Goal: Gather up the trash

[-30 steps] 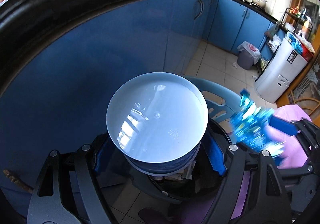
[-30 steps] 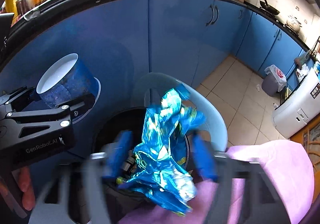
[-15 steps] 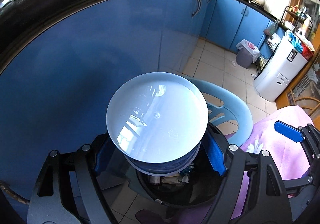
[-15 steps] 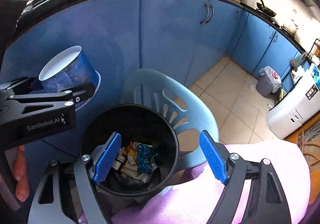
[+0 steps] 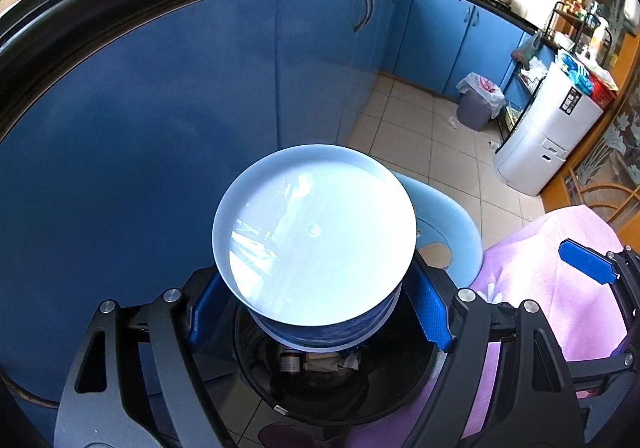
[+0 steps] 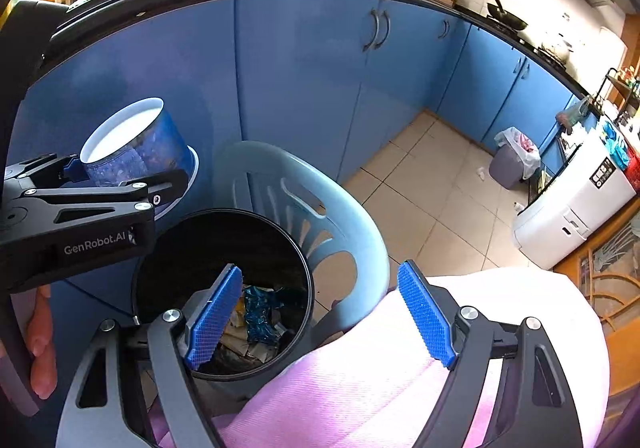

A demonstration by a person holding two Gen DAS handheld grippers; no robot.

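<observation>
My left gripper (image 5: pixel 316 312) is shut on a blue paper cup (image 5: pixel 314 236) whose white end faces the camera. The cup hangs over a black trash bin (image 5: pixel 256 380) with scraps inside. In the right wrist view, that cup (image 6: pixel 132 151) sits tilted in the left gripper (image 6: pixel 120 183), up and left of the bin (image 6: pixel 224 215). A crumpled blue foil wrapper (image 6: pixel 258 314) lies among the trash in the bin. My right gripper (image 6: pixel 320 316) is open and empty, over the bin's right rim and a pink cloth. One of its fingers (image 5: pixel 586 262) shows at the right of the left wrist view.
A pale blue plastic chair (image 6: pixel 320 207) stands behind the bin, against blue cabinets (image 6: pixel 304 79). A pink cloth (image 6: pixel 360 388) covers the near right. Farther off on the tiled floor are a grey bin with a bag (image 6: pixel 512 159) and a white appliance (image 6: pixel 576 207). A hand (image 6: pixel 40 360) shows at the left edge.
The blue foil wrapper left my right gripper and now lies in the black bin; the right gripper stands open and empty. The left gripper keeps hold of the cup.
</observation>
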